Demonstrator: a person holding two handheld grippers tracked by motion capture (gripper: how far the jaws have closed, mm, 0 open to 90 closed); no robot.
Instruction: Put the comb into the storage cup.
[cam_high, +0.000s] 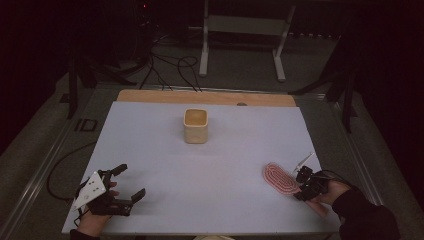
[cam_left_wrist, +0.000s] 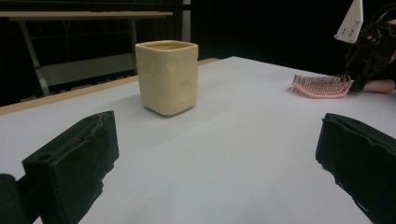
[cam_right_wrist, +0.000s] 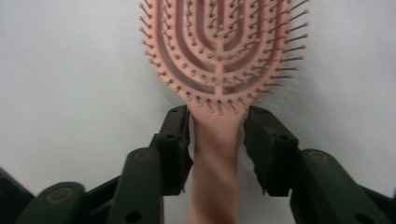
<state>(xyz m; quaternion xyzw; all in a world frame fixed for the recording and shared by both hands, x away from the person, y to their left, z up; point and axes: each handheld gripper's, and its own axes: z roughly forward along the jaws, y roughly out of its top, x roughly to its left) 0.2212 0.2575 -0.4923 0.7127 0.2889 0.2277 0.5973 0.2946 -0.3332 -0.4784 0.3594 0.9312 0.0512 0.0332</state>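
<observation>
The left gripper rested near the table's front left corner, its jaws spread wide and empty. Farther in stood a cream square ceramic cup, upright and well apart from both hands. At the right, the right gripper straddled the handle of a pink oval plastic hairbrush lying bristles-up on the white tabletop; its pads looked just short of contact. A good grip probably needed the handle centred and squeezed squarely before lifting.

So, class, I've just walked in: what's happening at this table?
A person holds a gripper in each hand. The right gripper has its jaws either side of the pink hairbrush handle; whether they pinch it is unclear. The left gripper rests open, holding nothing. A cream cup stands upright mid-table.
</observation>
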